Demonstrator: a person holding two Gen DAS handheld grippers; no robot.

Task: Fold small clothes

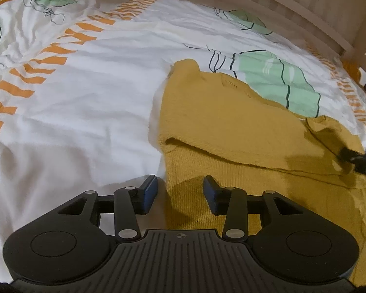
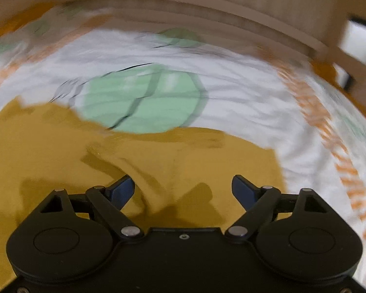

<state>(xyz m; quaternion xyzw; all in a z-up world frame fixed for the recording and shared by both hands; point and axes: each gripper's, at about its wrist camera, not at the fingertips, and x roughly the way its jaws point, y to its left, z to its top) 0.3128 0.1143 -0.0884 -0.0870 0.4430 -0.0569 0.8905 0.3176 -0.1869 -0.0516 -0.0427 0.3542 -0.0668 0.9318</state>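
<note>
On the bed, a mustard-yellow knitted garment (image 1: 231,127) is lying spread over a white bedsheet (image 1: 85,109) printed with orange stripes and green shapes, with one layer of the knit folded over another so that a long fold edge is running across it. Low at the garment's near-left edge, the left tongs (image 1: 180,193) are hovering with their blue-padded fingers (image 1: 150,191) standing apart, one finger over the white sheet and the other over the yellow knit, gripping nothing. Farther right, the right tongs (image 2: 183,190) are likewise spread wide above the garment (image 2: 158,161), nothing between them; their dark tip is showing at the right edge of the left wrist view, close to a bunched corner of the knit. Much of the right wrist view is smearing with blur. Beyond the sheet, a pale wooden bed frame (image 1: 292,7) is curving along the far side.
</note>
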